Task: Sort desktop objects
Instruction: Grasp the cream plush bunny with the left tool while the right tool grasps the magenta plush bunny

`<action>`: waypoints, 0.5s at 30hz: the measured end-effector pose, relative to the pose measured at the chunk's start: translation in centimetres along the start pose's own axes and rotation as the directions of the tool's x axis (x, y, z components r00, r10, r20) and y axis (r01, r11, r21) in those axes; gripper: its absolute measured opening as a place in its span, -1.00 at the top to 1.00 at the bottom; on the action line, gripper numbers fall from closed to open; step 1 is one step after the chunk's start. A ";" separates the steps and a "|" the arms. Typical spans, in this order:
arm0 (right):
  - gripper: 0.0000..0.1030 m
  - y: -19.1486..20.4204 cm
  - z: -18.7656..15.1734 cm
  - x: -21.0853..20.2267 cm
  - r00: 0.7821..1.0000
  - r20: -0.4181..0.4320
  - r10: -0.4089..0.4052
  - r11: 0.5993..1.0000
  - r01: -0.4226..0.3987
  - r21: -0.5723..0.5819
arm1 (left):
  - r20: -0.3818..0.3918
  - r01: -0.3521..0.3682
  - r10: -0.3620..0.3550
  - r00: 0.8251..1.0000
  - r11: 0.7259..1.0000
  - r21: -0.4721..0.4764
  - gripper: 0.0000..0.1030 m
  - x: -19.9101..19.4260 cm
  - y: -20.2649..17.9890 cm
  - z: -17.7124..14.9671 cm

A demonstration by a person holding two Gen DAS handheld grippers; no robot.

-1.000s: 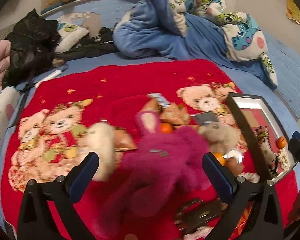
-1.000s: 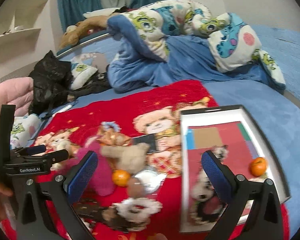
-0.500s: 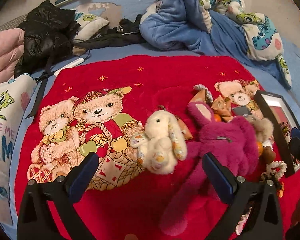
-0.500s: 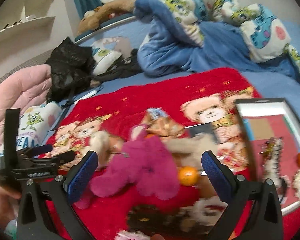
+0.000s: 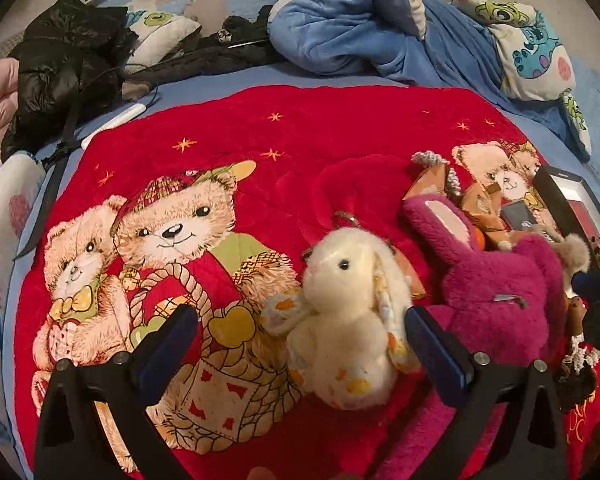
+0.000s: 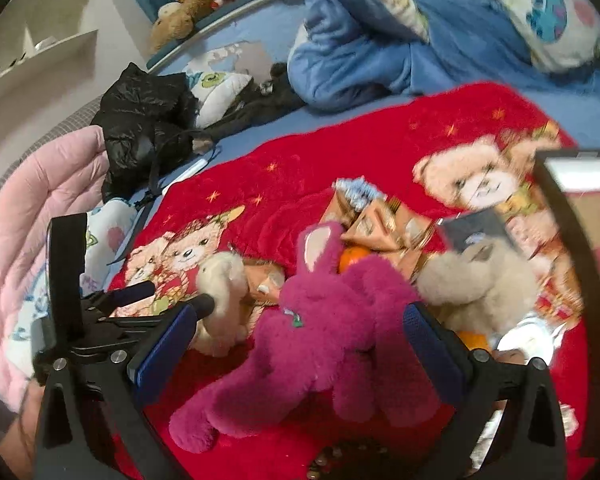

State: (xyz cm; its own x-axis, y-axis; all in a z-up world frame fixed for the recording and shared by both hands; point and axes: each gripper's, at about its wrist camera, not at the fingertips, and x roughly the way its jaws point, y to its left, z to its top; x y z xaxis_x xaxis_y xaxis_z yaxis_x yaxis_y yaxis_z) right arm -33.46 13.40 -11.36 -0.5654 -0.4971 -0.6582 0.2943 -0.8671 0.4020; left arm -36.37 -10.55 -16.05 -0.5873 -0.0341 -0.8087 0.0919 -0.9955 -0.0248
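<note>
Tongs, left (image 5: 300, 340): spread wide, nothing pinched, held low over the red blanket (image 5: 320, 128) with the cream plush rabbit (image 5: 348, 312) lying between the blue pads, nearer the right one. Tongs, right (image 6: 300, 340): likewise spread and empty, framing the magenta plush rabbit (image 6: 332, 336), which is seen lying on the blanket, ears toward the far side.

Cream rabbit — small, with a metal ring at its head, placed just beside the magenta rabbit (image 5: 496, 292) and resting on the blanket's printed bear-and-basket motif. In the right wrist view the left tongs' fingertips (image 6: 204, 304) are seen close against the cream rabbit (image 6: 224, 300); whether they touch cannot be told.

Beyond the magenta rabbit: an orange fruit (image 6: 352, 258), brown snack packets (image 6: 376, 224), a beige plush (image 6: 476, 276) — blurred. A dark-framed tray (image 5: 568, 200) is found at the blanket's right edge.

Surroundings: bed with blue quilt (image 5: 360, 20), black jacket (image 5: 64, 68), pink padded cover (image 6: 24, 220).
</note>
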 end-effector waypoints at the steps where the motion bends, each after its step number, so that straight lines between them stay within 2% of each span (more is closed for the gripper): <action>1: -1.00 -0.1 -0.1 0.2 1.000 -0.009 0.007 1.000 -0.007 0.006 | -0.002 0.010 -0.010 1.000 1.000 -0.014 -1.00 0.2 0.3 -0.1; 4: -1.00 -0.5 -0.3 1.1 0.999 -0.037 0.026 0.999 -0.025 0.029 | -0.008 0.047 -0.048 0.999 0.998 -0.044 -1.00 0.9 0.8 -0.4; 9: -1.00 -0.4 -0.5 2.9 0.996 -0.074 0.038 0.998 -0.034 0.056 | -0.033 0.073 -0.074 0.997 0.997 -0.034 -1.00 2.3 0.6 -0.3; 15: -0.98 -0.2 -0.3 4.8 0.993 -0.117 -0.021 0.999 0.026 0.044 | -0.054 0.068 -0.069 0.996 0.998 -0.017 -1.00 3.9 0.0 -0.1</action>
State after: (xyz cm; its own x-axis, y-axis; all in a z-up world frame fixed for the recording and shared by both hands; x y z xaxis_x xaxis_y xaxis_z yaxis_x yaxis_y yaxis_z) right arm -36.00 11.19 -14.75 -0.4774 -0.4791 -0.7366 0.2451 -0.8776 0.4120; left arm -38.58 -10.64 -19.28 -0.5482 0.0396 -0.8354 0.0651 -0.9938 -0.0898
